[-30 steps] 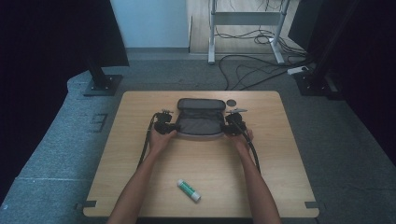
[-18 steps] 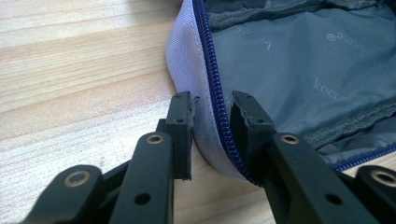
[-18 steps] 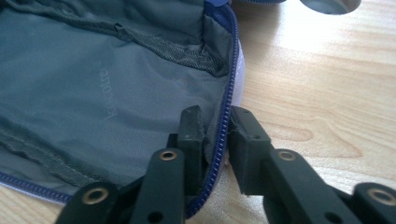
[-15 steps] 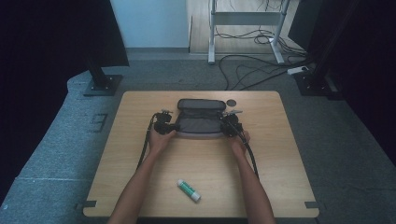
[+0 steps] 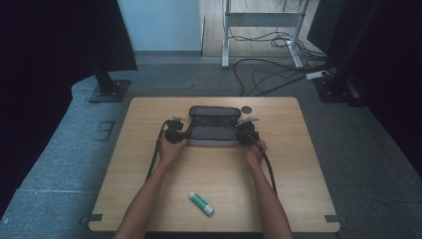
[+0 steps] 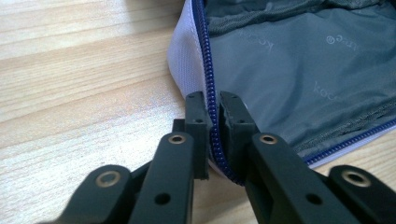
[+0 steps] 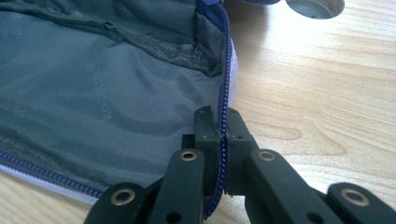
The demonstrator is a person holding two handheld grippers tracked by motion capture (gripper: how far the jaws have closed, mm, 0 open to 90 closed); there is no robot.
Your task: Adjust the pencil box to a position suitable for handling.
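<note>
Soft fabric pouch (image 5: 213,127) lies open mid-table (image 5: 149,209), light and floppy, so left gripper (image 6: 213,108) and right gripper (image 7: 223,122) each pinch its blue zipper edge (image 6: 211,88), likely the firmest hold

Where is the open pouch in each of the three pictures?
High view: the pouch lies at the table's middle, toward the far edge, between the two grippers.
Left gripper view: pouch at upper right, its rim pinched in the jaws.
Right gripper view: pouch at left, its rim pinched in the jaws.
Shared landmark: the blue zipper along its rim.
</note>
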